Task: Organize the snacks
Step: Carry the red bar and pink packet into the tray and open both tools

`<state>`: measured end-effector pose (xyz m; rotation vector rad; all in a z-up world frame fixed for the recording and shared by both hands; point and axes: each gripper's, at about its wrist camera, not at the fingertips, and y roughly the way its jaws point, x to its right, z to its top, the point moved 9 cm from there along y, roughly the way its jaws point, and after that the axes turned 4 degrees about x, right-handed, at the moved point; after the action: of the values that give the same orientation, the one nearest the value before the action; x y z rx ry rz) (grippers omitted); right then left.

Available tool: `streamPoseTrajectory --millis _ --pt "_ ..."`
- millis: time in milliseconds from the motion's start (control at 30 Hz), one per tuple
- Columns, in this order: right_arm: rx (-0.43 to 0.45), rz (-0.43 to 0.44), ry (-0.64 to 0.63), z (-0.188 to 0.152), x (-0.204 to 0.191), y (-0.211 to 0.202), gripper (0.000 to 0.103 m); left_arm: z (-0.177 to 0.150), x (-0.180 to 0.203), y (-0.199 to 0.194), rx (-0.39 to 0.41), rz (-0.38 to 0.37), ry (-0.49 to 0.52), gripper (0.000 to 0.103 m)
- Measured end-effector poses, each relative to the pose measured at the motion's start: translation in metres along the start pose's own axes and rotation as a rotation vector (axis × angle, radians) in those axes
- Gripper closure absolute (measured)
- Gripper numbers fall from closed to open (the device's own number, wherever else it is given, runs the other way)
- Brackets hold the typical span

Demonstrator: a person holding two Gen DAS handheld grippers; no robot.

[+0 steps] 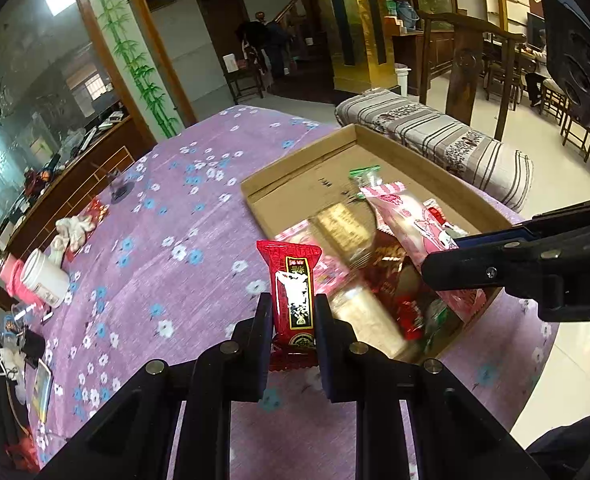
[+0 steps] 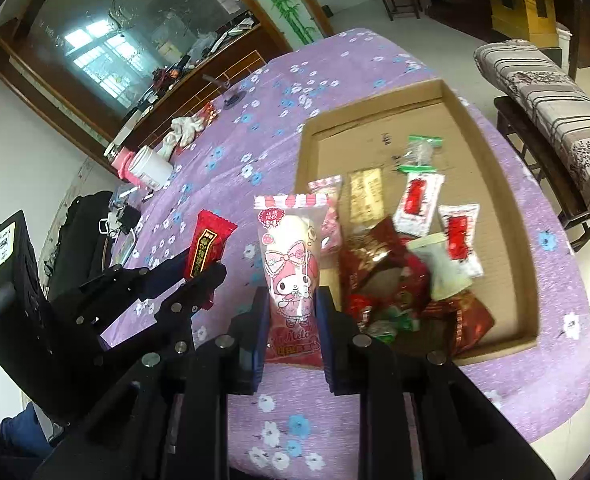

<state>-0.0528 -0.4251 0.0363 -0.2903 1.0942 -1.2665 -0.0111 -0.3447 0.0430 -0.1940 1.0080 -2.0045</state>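
My left gripper [image 1: 293, 312] is shut on a small red snack packet [image 1: 293, 288] and holds it upright above the purple cloth, just left of the cardboard tray [image 1: 295, 164]. My right gripper [image 2: 293, 304] is shut on a pink cartoon-printed snack bag [image 2: 293, 264], held at the tray's near left edge [image 2: 309, 152]. The left gripper [image 2: 201, 276] with its red packet [image 2: 209, 246] also shows in the right wrist view. The tray holds several wrapped snacks [image 2: 395, 272] piled at its near end.
A round table with a purple flowered cloth [image 1: 155, 220] carries the tray. A white jar [image 1: 45, 278], a pink cup [image 1: 11, 278] and crumpled white tissue [image 1: 75, 228] lie at the far left. A striped cushion [image 1: 435, 136] lies on a bench beyond the tray.
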Motion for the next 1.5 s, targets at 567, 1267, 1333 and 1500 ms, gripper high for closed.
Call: streamPoseTrajectory --millis 567,1267,1333,1500 --pt "-0.009 -0.069 0.087 0.019 0.071 -0.008 0.081 0.027 0.056 0.040 -0.038 -0.090 0.019 0.084" --pt "-0.090 -0.093 0.134 0.019 0.107 0.020 0.081 0.020 0.084 0.078 -0.084 -0.065 0.116 0.084" --pt "-0.096 -0.092 0.135 0.018 0.107 0.023 0.081 0.020 0.083 0.080 -0.086 -0.063 0.117 0.084" --pt "-0.100 -0.097 0.135 0.021 0.108 0.028 0.081 0.021 0.082 0.082 -0.083 -0.060 0.117 0.084"
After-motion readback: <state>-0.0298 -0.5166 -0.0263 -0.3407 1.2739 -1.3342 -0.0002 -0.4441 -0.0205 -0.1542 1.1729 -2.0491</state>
